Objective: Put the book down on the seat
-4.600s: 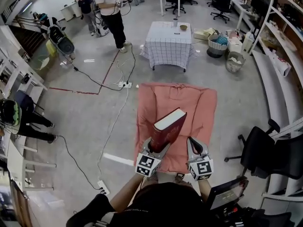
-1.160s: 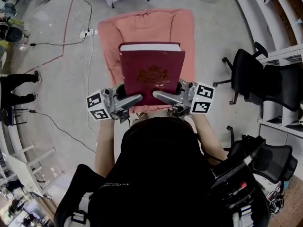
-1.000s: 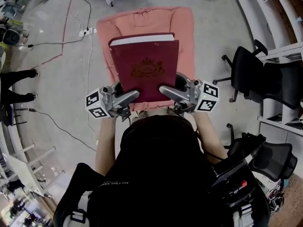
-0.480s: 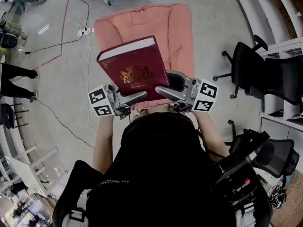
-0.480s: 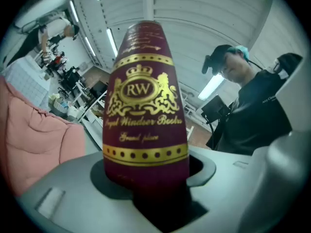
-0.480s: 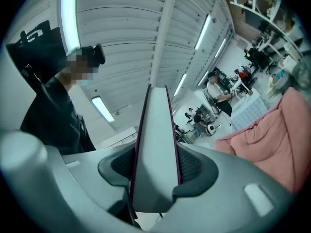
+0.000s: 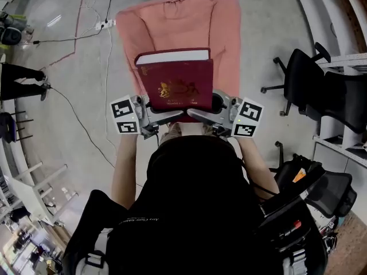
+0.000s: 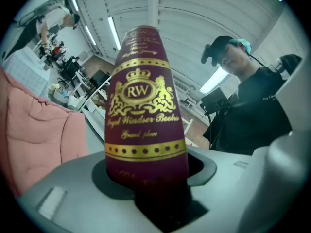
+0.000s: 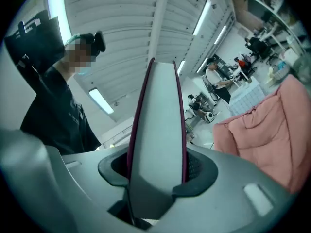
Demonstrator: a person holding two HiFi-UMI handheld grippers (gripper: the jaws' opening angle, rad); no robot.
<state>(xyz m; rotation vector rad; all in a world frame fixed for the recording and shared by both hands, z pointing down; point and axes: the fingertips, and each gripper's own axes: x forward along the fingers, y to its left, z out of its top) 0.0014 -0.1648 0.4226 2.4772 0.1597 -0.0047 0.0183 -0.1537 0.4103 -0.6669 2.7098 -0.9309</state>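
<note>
A thick dark red book with gold print is held flat above the pink cushioned seat, its page edge facing away from me. My left gripper grips its near left corner and my right gripper its near right corner. In the left gripper view the gold-lettered spine stands between the jaws of the left gripper, which have just been opening a little while the book stays between them. The right gripper view shows the page edge wedged in the right gripper. The seat lies beyond.
Black office chairs stand on the right of the seat. Cables and a power strip run over the grey floor on the left, where a person's legs show. Shelving lines the right edge.
The book, slanted to the left half a second ago, now sits square between the grippers. Both grippers have sunk with it towards the seat.
</note>
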